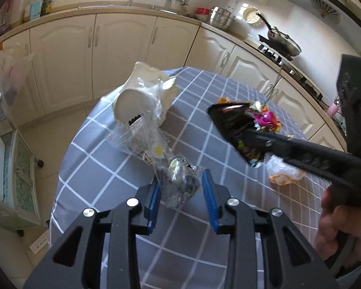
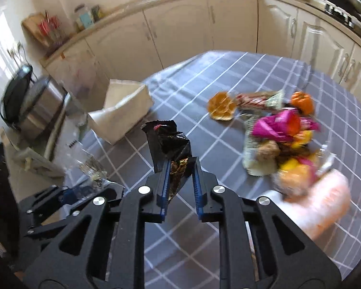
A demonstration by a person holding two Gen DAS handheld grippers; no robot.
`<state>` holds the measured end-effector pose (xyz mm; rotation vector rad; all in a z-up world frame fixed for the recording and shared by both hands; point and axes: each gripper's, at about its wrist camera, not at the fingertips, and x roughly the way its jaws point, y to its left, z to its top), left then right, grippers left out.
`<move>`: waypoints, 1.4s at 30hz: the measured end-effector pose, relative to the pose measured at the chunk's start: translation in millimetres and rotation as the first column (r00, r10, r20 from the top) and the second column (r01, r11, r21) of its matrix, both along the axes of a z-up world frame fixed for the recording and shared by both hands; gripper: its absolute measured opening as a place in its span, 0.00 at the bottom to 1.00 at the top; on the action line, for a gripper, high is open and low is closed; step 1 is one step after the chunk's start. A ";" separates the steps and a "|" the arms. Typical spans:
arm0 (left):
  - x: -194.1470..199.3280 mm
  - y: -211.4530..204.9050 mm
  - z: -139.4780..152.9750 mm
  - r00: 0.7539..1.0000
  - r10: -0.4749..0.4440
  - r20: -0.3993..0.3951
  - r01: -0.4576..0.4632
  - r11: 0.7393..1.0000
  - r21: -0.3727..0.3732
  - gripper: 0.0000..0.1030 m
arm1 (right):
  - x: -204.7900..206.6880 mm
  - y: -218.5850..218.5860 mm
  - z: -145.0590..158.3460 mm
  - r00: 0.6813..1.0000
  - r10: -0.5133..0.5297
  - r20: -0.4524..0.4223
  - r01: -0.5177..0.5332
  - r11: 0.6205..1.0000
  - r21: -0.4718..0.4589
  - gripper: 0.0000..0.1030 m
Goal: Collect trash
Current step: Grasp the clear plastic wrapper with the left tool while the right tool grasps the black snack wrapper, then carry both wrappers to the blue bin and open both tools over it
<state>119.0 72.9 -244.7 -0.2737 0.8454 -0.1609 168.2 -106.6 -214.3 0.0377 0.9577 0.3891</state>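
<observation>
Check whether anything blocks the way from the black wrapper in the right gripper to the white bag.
Nothing visible does. The right gripper holds the black wrapper above bare tablecloth, and the white bag lies just beyond it to the left. The trash pile lies off to the right, out of that path.

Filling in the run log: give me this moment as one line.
left gripper: shut on clear wrapper | right gripper: shut on black wrapper | paper bag: on table | trash pile: uncollected
</observation>
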 end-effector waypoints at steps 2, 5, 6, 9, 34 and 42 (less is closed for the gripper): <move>-2.9 -6.1 8.4 1.000 -0.012 0.017 0.012 1.000 0.007 0.31 | -7.6 -16.1 12.7 0.999 -0.022 0.025 0.021 0.999 0.033 0.17; -6.9 -18.1 24.0 0.998 -0.034 0.048 0.033 0.999 0.018 0.31 | -21.8 -43.8 30.2 0.996 -0.068 0.058 0.063 0.995 0.082 0.17; -8.4 -22.4 29.2 0.997 -0.041 0.059 0.040 0.999 0.023 0.31 | -27.6 -52.9 36.9 0.994 -0.085 0.072 0.078 0.992 0.101 0.17; -14.2 -43.8 49.9 0.991 -0.084 0.103 0.080 0.996 0.040 0.31 | -44.4 -79.6 51.0 0.985 -0.131 0.112 0.116 0.984 0.134 0.17; -64.6 -435.5 74.8 0.621 -0.776 0.111 0.759 0.630 0.162 0.31 | -276.0 -464.9 24.9 0.532 -0.845 0.062 0.816 0.530 0.229 0.17; -81.2 -537.1 -3.1 0.503 -0.858 -0.104 0.863 0.492 0.119 0.31 | -307.1 -526.4 -66.1 0.440 -0.888 -0.135 0.888 0.407 0.216 0.17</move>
